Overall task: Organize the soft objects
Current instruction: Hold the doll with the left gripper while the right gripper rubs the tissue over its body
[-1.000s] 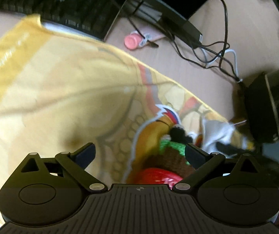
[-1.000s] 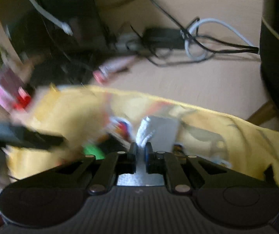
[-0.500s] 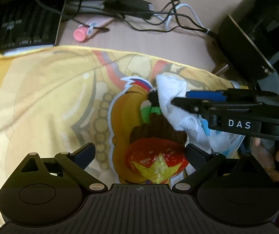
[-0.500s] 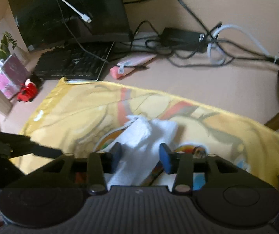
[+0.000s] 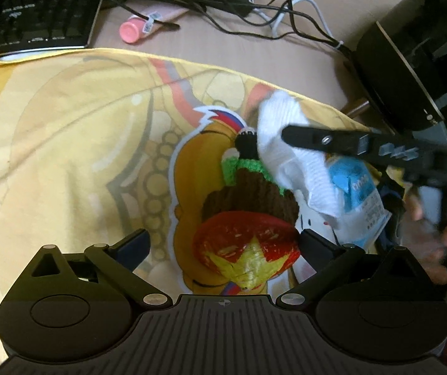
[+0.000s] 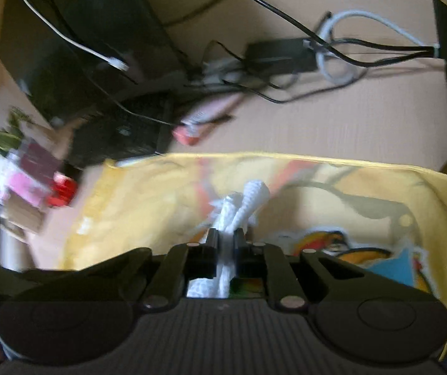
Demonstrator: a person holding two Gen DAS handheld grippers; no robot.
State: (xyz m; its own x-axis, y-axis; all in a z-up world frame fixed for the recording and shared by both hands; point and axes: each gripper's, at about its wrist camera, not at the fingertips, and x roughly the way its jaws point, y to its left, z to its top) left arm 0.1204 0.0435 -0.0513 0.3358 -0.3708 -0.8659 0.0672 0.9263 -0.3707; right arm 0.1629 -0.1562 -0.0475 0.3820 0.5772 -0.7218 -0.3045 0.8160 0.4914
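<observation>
- Left gripper (image 5: 223, 243) hovering over the yellow printed cloth (image 5: 76, 143), jaws opening — spread wide with nothing pinched between the pads.
- Between those spread fingers, a red crocheted piece with a yellow star (image 5: 245, 250), lying on the cloth and untouched by either pad.
- Just behind it, a brown-and-green crocheted piece (image 5: 250, 197) with a small black knob at its far end.
- Right gripper (image 6: 226, 240) clamped tight on a white knitted sock (image 6: 248, 200); a bunched fold of the sock squeezed between the two pads, the rest sticking out beyond the tips.
- In the left wrist view, same sock (image 5: 289, 153) draped over the right side of the crocheted pile, with the right gripper's black fingers reaching across it from the right.
- Under the sock's hanging end, a blue-and-white packet (image 5: 358, 197) resting on the cloth near its right edge.
- Part of a person's hand (image 5: 433, 237) visible at the right, behind the right gripper — blurred.
- Cloth spread flat over the near half of the desk (image 5: 301, 68), its far hem running roughly parallel to the desk's back edge.
- Beyond the hem, toward the back left corner: a black keyboard (image 5: 32, 12), with a pink tube (image 5: 139, 28) lying just beside it.
- Along the back edge, a tangle of black and white cables (image 5: 286, 22) and a black power brick (image 6: 281, 54).
- At the right edge of the desk, a glossy black appliance (image 5: 417, 50), well apart from the pile.
</observation>
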